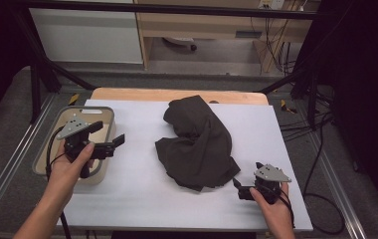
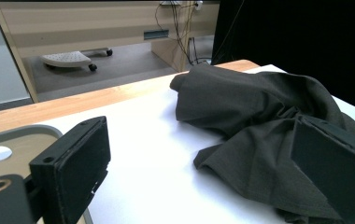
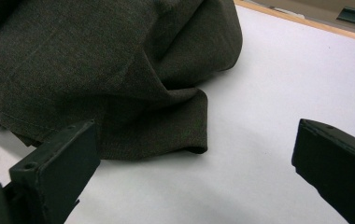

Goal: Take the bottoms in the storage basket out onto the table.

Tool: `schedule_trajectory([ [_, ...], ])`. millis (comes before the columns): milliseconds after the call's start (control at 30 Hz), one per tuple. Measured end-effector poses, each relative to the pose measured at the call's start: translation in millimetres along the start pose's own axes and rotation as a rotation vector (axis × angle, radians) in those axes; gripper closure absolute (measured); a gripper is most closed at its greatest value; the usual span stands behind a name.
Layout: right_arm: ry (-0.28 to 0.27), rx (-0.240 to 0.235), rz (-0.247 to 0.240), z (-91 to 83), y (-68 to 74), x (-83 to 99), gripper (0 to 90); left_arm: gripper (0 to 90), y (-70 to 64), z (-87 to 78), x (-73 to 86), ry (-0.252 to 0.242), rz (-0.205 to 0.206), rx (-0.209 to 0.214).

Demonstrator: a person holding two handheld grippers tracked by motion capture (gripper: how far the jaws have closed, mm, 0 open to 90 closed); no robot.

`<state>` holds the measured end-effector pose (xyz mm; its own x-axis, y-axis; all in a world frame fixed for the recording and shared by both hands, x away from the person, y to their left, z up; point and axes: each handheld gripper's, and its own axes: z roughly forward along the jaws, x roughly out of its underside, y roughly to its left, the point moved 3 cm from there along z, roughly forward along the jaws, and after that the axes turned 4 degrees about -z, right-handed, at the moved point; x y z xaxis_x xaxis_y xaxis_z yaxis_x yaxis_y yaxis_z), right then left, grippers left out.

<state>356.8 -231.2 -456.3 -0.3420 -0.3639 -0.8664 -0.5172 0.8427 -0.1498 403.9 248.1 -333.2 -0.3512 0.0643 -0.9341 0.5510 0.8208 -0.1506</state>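
Table: a table (image 1: 142, 199) covered by a white sheet is seen from the high view, with a strip of bare wood showing along its far edge.

Cloth: a dark grey-brown cloth (image 1: 197, 142) is seen crumpled in a loose heap at the middle of the white sheet, reaching from near the far edge down toward the right gripper. Folds and a stitched hem are shown in the right gripper view (image 3: 119, 74); in the left gripper view the heap (image 2: 259, 121) is seen lying ahead and to the right.

Tray: a shallow grey-rimmed tray (image 1: 105, 110) with a pale beige floor is set at the left edge of the table, partly on the white sheet. Nothing can be made out inside it apart from a white handle slot at its far end; part of its floor is hidden by the left hand and gripper. Its rim (image 2: 21, 132) is seen at the lower left of the left gripper view.

Left gripper: the left gripper (image 1: 108, 140) is held over the tray's right side by the left hand (image 1: 70, 164), pointed toward the cloth and well apart from it. Its jaws are spread wide with nothing between them, as seen in its own view (image 2: 199, 172).

Right gripper: the right gripper (image 1: 237, 188) is held by the right hand (image 1: 271, 204) low over the sheet, just beside the near corner of the cloth. Its jaws are spread wide and nothing is gripped (image 3: 189, 172); the hem is seen just beyond the left jaw.
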Motion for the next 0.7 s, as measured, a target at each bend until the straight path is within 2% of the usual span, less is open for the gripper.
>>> schedule_trajectory([
  [433, 0.003, 0.002, -0.001, 0.2, 0.3, 0.2, 1.7, 4.9, 7.3, -13.2, 6.2, -0.008, -0.009, -0.010],
  [700, 0.006, 0.000, -0.005, 0.7, 1.2, 0.1, 1.7, 5.0, 19.1, -25.3, 11.4, -0.029, -0.045, -0.032],
])
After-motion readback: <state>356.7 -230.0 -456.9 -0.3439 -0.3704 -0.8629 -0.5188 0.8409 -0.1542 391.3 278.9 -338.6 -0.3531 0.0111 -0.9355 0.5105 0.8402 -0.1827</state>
